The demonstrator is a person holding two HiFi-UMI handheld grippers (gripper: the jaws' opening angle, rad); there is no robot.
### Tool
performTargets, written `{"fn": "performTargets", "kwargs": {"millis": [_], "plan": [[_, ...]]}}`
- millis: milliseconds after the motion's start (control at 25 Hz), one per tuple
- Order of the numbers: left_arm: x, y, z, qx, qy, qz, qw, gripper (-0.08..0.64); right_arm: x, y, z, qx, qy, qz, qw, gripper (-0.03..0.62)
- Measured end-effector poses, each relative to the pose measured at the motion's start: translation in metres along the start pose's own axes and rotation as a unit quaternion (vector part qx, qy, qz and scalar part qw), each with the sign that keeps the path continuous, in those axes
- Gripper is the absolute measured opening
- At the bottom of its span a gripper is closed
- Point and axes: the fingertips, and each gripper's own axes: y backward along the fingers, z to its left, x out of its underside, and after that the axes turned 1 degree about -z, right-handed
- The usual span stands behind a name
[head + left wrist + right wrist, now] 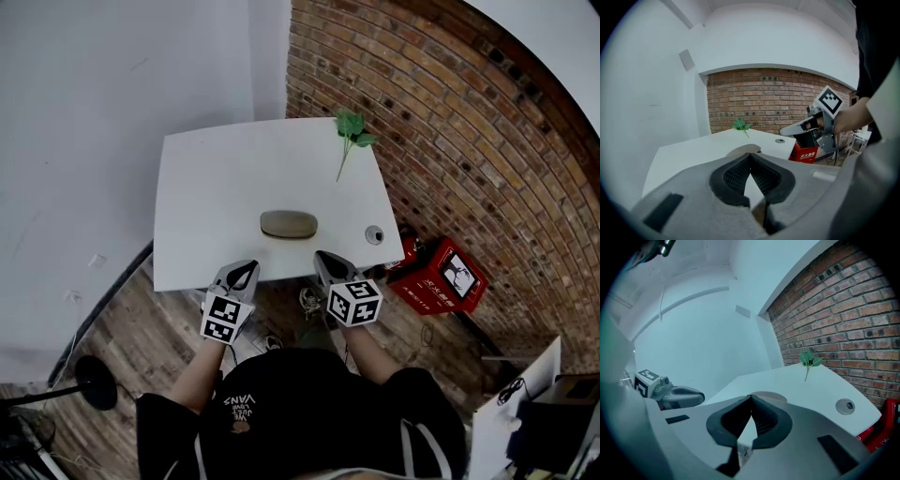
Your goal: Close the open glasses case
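Observation:
The glasses case [289, 224] is a greyish-brown oval lying with its lid down on the white table [206, 169], near the front edge. In the left gripper view a sliver of the case [743, 149] shows just past the jaw tips, and the right gripper view catches the case [768, 396] the same way. My left gripper [247, 269] hangs shut and holds nothing, at the table's front edge, left of the case. My right gripper [325, 258] is shut too, with nothing between its pads, on the case's right. Both sit short of the case and do not touch it.
A green leafy sprig [351, 133] lies at the table's far right corner. A round cable grommet [374, 234] sits near the right edge. A red box [439, 276] stands on the wooden floor by the brick wall [450, 122]. A black stand base [97, 382] is at left.

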Motion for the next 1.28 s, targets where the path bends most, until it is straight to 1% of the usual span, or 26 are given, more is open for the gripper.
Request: {"fn": "performTargets", "kwargs": {"millis": [240,560,880,1280], "plan": [[0.003,0.017,0.001,-0.001,0.005,-0.002,1.0000,0.006,-0.003,0.006,0.019,-0.010,0.003,-0.011,1.000,0.000],[0.006,0.032,0.005,0.000,0.003,-0.001,1.0000,0.006,0.002,0.011,0.034,-0.017,0.007,-0.006,1.000,-0.001],[0.011,0.039,0.005,-0.004,0.010,-0.003,0.9999,0.006,0.011,0.015,0.037,-0.011,0.016,0.006,1.000,-0.002],[0.013,0.038,0.006,-0.009,0.002,-0.003,1.0000,0.006,0.013,0.015,0.036,0.006,0.020,0.006,1.000,-0.002]]}}
